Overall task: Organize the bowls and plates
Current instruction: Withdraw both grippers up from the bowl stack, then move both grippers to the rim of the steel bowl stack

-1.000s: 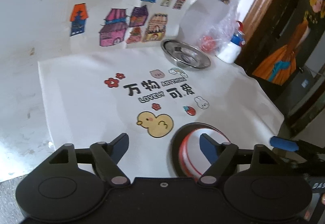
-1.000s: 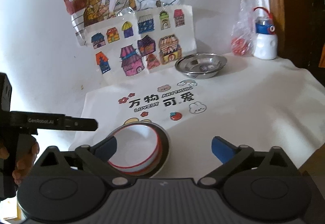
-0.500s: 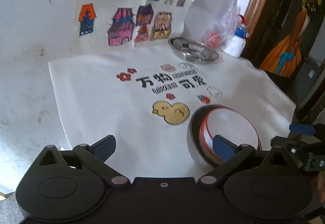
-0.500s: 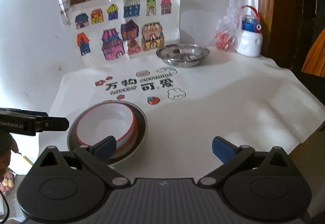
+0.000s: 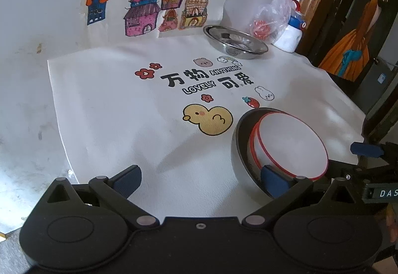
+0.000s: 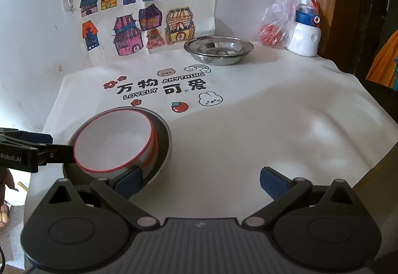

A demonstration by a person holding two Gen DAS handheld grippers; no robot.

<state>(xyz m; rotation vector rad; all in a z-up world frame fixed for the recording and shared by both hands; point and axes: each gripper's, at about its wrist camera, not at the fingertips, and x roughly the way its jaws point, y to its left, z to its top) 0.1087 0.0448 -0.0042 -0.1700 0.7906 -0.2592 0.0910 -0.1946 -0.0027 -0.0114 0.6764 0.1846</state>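
White cloth covers the worktop [image 6: 273,139], where red-rimmed white bowls [image 6: 113,142] sit nested in a dark round plate [image 6: 163,142] at seven o'clock, shiny steel dishes [image 6: 219,49] stacked at twelve, so sorting looks nearly done, with left tongs [image 5: 199,180] and right tongs [image 6: 200,180] both spread, empty.

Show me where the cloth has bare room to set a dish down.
Free: the cloth's right half, between the steel plates and the right gripper; also left of the duck print. Crowded: the near bowl stack flanked by both grippers, and the back corner with bag and bottle.
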